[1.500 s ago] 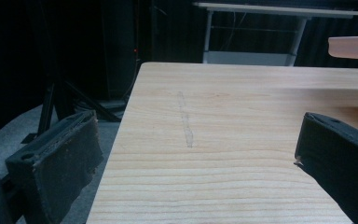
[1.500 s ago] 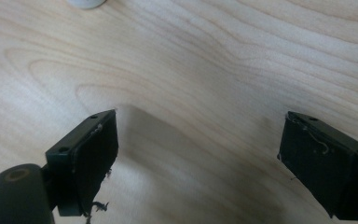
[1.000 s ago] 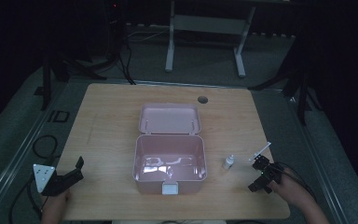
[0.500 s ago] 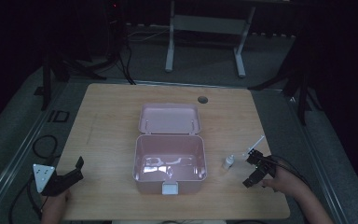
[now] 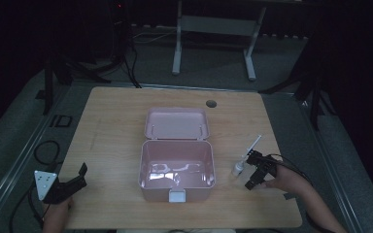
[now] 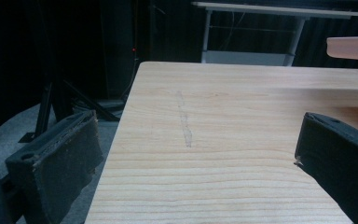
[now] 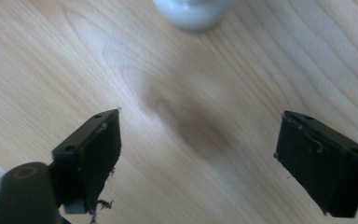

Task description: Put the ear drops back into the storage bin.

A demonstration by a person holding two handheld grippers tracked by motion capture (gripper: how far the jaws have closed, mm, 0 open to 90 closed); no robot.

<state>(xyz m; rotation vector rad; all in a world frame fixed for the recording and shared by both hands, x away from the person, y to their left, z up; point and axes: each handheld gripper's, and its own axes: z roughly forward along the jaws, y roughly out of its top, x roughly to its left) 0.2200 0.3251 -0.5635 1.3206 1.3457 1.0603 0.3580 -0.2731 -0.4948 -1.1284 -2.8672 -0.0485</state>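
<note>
Left claw (image 5: 75,179): jaws spread wide, nothing between them, resting low at the near left corner of the worktop (image 5: 111,121); its own view looks along bare wood toward the far edge, with a pink corner showing at the right. Pink box (image 5: 177,167): to that claw's right and well apart from it, at mid-worktop, lid (image 5: 176,124) thrown back on the far side, tray seemingly empty apart from glints. Small white bottle (image 5: 237,169): upright, just right of the box and just ahead-left of the right claw (image 5: 255,171); in the right gripper view its rounded base (image 7: 193,11) sits just beyond the jaw tips, slightly left of centre. Thin white stick (image 5: 253,144): long axis slanting away from the bottle toward the far right; what it is cannot be told. Right claw: jaws parted, empty, angled down at the wood, and by far the nearer of the two to the bottle. Judgement: a grasp here calls for a short forward reach, jaws straddling the bottle.
</note>
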